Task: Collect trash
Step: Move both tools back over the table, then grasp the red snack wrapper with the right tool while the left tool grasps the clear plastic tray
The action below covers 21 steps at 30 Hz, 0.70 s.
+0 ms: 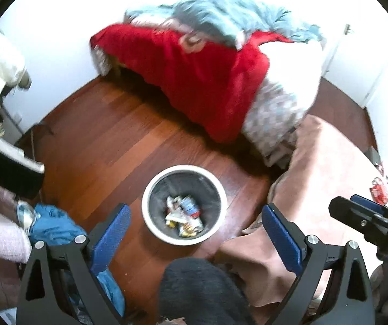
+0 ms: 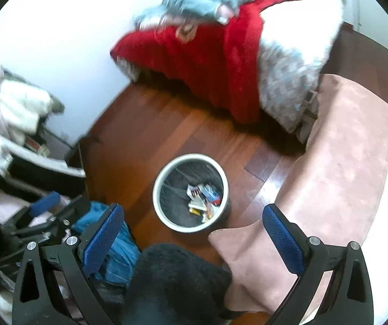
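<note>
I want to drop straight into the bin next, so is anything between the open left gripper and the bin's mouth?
Nothing visible. The left gripper hangs open above the trash bin, whose mouth is uncovered, with wrappers at the bottom. The pink blanket and blue cloth lie beside it, not over it.

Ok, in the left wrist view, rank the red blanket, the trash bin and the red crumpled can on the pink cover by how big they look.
1. red blanket, by far the largest
2. trash bin, about mid-size
3. red crumpled can, smallest, though it sits at the fisheye edge on the pink cover, so distortion may shrink it.
</note>
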Each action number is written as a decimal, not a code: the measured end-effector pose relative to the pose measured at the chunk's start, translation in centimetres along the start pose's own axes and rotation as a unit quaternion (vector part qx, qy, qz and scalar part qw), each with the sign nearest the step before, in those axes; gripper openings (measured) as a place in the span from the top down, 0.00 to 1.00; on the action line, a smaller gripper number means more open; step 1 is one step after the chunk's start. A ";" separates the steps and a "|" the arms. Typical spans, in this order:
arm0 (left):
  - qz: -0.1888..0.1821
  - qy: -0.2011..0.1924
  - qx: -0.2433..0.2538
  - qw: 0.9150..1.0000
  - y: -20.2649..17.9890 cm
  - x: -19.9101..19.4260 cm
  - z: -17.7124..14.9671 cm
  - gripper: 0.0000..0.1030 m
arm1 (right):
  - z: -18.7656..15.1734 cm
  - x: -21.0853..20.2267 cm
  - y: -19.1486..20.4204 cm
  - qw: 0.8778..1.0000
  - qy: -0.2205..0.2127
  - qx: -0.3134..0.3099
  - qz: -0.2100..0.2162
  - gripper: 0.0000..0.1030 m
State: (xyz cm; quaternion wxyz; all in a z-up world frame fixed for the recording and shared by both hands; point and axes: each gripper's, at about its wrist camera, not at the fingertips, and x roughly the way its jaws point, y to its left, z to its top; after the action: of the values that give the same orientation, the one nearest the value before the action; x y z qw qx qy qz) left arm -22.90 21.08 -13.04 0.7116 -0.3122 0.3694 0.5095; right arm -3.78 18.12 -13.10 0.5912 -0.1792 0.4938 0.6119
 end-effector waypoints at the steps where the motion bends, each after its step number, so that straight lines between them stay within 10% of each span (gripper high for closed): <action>1: 0.002 -0.006 0.008 1.000 -1.0 -0.6 0.2 0.04 | -0.2 -1.3 -0.9 1.000 -0.011 0.008 -0.002 0.00; 12: -0.057 -0.010 0.111 0.992 -18.0 1.3 -1.2 0.04 | -5.1 -12.0 -16.6 0.987 -0.056 0.129 -0.083 0.00; 21: -0.079 0.070 0.221 0.969 -36.2 10.9 -6.5 0.04 | -12.1 -17.9 -40.6 0.920 -0.051 0.320 -0.218 0.02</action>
State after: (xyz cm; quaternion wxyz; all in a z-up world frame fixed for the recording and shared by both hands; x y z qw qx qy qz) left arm 12.59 10.77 -23.28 0.7734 -0.2100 0.4959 0.3343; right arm 32.64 -9.13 -20.03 0.7601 -0.0523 0.5816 0.2850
